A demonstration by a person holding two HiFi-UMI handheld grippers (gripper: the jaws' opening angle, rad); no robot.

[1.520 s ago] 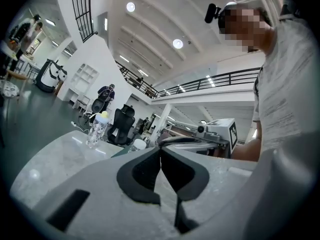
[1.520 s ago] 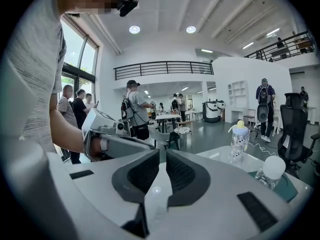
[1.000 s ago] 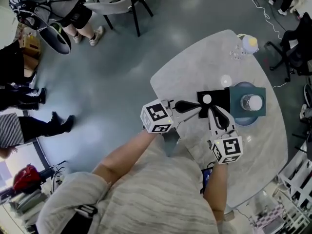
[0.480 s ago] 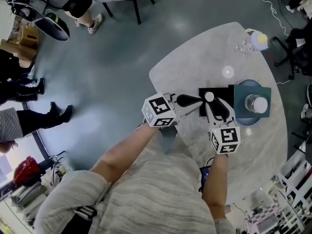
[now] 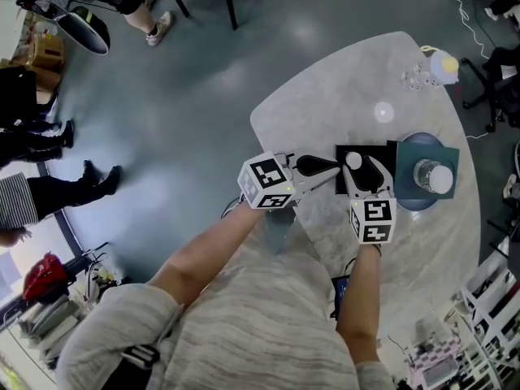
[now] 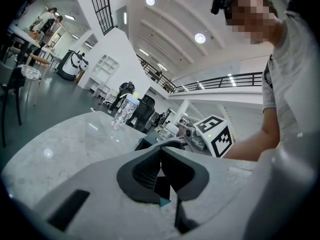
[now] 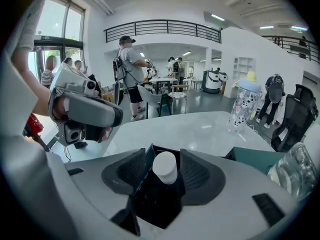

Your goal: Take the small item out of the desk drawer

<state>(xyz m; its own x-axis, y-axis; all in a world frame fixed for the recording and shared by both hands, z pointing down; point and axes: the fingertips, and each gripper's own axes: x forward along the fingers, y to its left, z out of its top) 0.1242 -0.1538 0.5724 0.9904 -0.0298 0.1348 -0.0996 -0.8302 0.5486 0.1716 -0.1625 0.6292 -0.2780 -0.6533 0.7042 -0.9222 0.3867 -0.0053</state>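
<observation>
A shallow black drawer (image 5: 382,154) lies on the marble table (image 5: 341,96). A small white cylinder (image 5: 353,160) stands upright in it (image 7: 165,166). My right gripper (image 5: 363,171) reaches into the drawer. Its jaws are opening, and the white cylinder stands between them with a narrow gap on each side. My left gripper (image 5: 331,170) comes in from the left, its tip at the drawer's left wall (image 7: 141,176). Its jaws are shut, with a thin black edge (image 6: 162,184) showing between the pads. The left gripper (image 7: 85,111) also shows in the right gripper view.
A teal box (image 5: 448,162) carrying a clear bottle (image 5: 432,177) sits right of the drawer. A patterned bottle with a yellow top (image 5: 443,65) stands at the table's far edge. Chairs and standing people are on the floor at the far left.
The right gripper's jaws have spread apart around the white cylinder, and that gripper has swung to point more straight ahead. The left gripper stays at the drawer's left wall.
</observation>
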